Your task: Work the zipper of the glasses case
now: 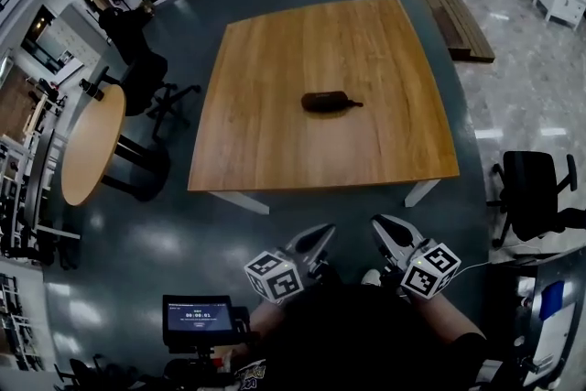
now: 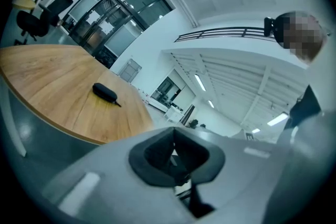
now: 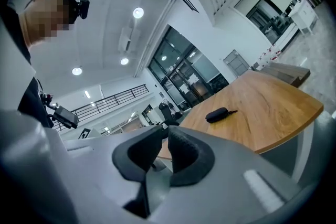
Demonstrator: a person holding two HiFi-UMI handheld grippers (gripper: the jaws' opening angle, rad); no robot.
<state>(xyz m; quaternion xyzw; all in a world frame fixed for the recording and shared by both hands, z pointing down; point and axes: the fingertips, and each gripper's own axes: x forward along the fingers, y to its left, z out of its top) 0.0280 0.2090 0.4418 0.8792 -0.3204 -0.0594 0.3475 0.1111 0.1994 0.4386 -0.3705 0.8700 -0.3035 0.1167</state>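
A black glasses case (image 1: 325, 102) lies near the middle of the square wooden table (image 1: 275, 151), its zipper pull (image 1: 355, 104) sticking out to the right. Both grippers hang well short of the table's near edge, over the floor and close to my body. My left gripper (image 1: 324, 232) is shut and holds nothing; in its own view the case (image 2: 105, 93) lies far off, up and left of the jaws (image 2: 174, 132). My right gripper (image 1: 379, 222) shows a narrow slit between its pads, with nothing in it. In its own view the case (image 3: 217, 114) lies beyond the jaws (image 3: 165, 132), to the right.
A round wooden table (image 1: 92, 142) and an office chair (image 1: 151, 82) stand at the left, where a person (image 1: 114, 9) sits. A black chair (image 1: 536, 188) stands at the right, a wooden bench (image 1: 453, 14) beyond the table. A small screen (image 1: 197, 316) sits by my left side.
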